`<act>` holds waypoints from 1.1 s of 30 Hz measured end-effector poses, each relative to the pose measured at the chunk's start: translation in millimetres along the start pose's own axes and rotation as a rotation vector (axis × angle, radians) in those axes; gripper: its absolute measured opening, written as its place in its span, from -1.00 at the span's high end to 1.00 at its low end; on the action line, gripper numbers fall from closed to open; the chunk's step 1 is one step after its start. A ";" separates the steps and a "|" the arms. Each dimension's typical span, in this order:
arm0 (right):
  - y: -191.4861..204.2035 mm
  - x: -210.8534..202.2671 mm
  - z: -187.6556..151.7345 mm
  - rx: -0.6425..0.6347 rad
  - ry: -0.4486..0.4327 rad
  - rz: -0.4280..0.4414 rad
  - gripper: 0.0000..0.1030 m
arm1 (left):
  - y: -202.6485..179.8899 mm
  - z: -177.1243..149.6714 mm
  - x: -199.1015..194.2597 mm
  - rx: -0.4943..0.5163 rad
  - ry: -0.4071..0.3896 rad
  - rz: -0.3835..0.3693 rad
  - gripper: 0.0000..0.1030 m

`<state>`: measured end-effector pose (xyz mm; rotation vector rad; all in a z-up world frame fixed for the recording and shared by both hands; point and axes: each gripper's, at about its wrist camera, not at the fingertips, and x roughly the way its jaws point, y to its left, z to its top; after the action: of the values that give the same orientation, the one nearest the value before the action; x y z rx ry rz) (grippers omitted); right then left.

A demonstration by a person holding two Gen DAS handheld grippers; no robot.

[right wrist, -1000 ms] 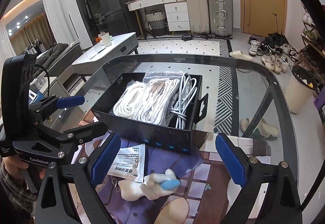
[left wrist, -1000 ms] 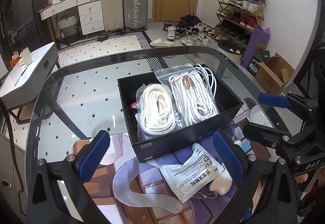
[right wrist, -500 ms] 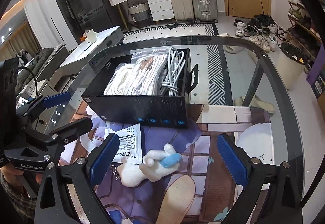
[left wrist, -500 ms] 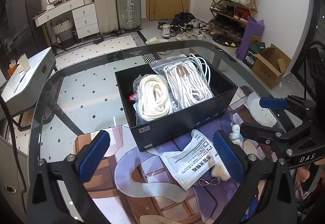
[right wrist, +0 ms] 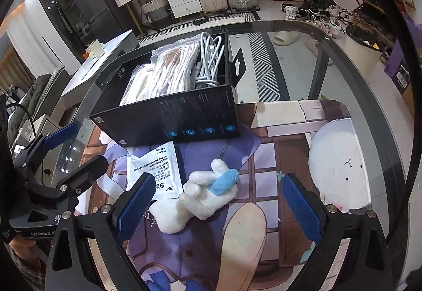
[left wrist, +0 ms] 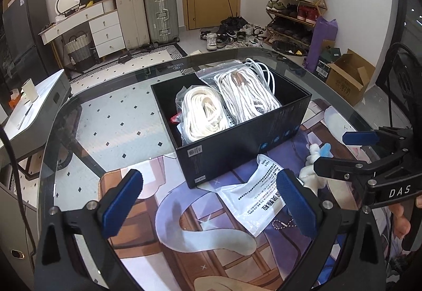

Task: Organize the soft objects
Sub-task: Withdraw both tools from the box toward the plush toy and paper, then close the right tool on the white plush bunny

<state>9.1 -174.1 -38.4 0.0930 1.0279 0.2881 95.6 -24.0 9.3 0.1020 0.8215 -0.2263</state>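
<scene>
A black box (left wrist: 245, 148) (right wrist: 168, 117) on the printed mat holds bagged white ropes (left wrist: 203, 111) (right wrist: 168, 72) and a white cable (right wrist: 211, 58). In front of it lie a white printed pouch (left wrist: 253, 193) (right wrist: 155, 169) and a white plush toy with a blue part (right wrist: 205, 193) (left wrist: 313, 167). My left gripper (left wrist: 211, 206) is open and empty, above the mat in front of the box. My right gripper (right wrist: 219, 201) is open and empty, its jaws standing on either side of the plush toy, above it.
The glass table (left wrist: 110, 117) carries a printed mat (right wrist: 303, 132). Its curved rim (right wrist: 374, 95) runs on the right. Suitcases (left wrist: 158, 16), a shoe rack (left wrist: 295, 8) and a cardboard box (left wrist: 348, 77) stand on the floor beyond.
Both grippers have come lower and closer to the mat. The right gripper has moved over the plush toy, which now lies between its jaws. Both stay open.
</scene>
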 end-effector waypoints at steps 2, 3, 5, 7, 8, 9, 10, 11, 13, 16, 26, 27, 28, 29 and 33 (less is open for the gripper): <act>2.9 1.6 -1.8 -0.005 0.006 -0.016 -0.91 | 1.4 -2.6 0.1 0.000 -0.002 -0.002 -0.98; 4.5 3.2 -1.8 -0.006 0.011 -0.024 -0.91 | 1.9 -3.3 0.3 0.000 -0.003 -0.003 -0.98; 7.0 7.1 -3.5 -0.005 0.023 -0.042 -0.90 | 2.2 -4.3 0.4 0.002 -0.003 -0.002 -0.98; 9.2 10.7 -6.1 -0.005 0.028 -0.060 -0.90 | 3.3 -6.1 -0.2 0.007 -0.006 0.001 -0.98; 9.6 13.2 -7.4 -0.005 0.032 -0.066 -0.90 | 3.8 -6.9 -0.3 0.007 -0.007 0.001 -0.98; 10.4 15.4 -7.9 -0.007 0.037 -0.069 -0.90 | 4.7 -7.7 -0.4 0.006 -0.006 -0.001 -0.98; 11.9 17.9 -8.9 -0.010 0.043 -0.078 -0.89 | 5.4 -8.3 0.0 0.005 -0.005 -0.002 -0.98; 13.5 20.4 -9.5 -0.016 0.047 -0.088 -0.88 | 6.4 -8.9 0.1 0.003 -0.004 -0.003 -0.98; 14.1 24.3 -10.8 -0.020 0.054 -0.097 -0.85 | 8.8 -10.6 0.5 0.000 0.000 -0.004 -0.98; 14.8 29.4 -11.8 -0.022 0.058 -0.102 -0.84 | 9.6 -10.4 0.0 0.003 0.001 -0.006 -0.98; 6.3 30.2 -15.4 -0.008 0.073 -0.082 -0.84 | 4.5 -11.8 2.2 0.013 0.011 -0.010 -0.98; 3.9 30.5 -15.4 0.002 0.077 -0.074 -0.83 | 3.2 -11.7 3.0 0.016 0.013 -0.009 -0.98; 4.5 30.3 -14.9 0.000 0.075 -0.078 -0.83 | 2.5 -12.6 3.4 0.019 0.015 -0.009 -0.98; 5.9 30.9 -14.8 -0.005 0.074 -0.083 -0.83 | 2.0 -12.8 3.7 0.020 0.016 -0.008 -0.98; 12.7 33.1 -13.3 -0.021 0.071 -0.105 -0.69 | 2.0 -13.5 3.7 0.019 0.019 -0.006 -0.98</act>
<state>11.3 -153.4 -70.1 0.0099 1.0966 0.2077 88.9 -20.2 -2.6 0.1199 0.8385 -0.2390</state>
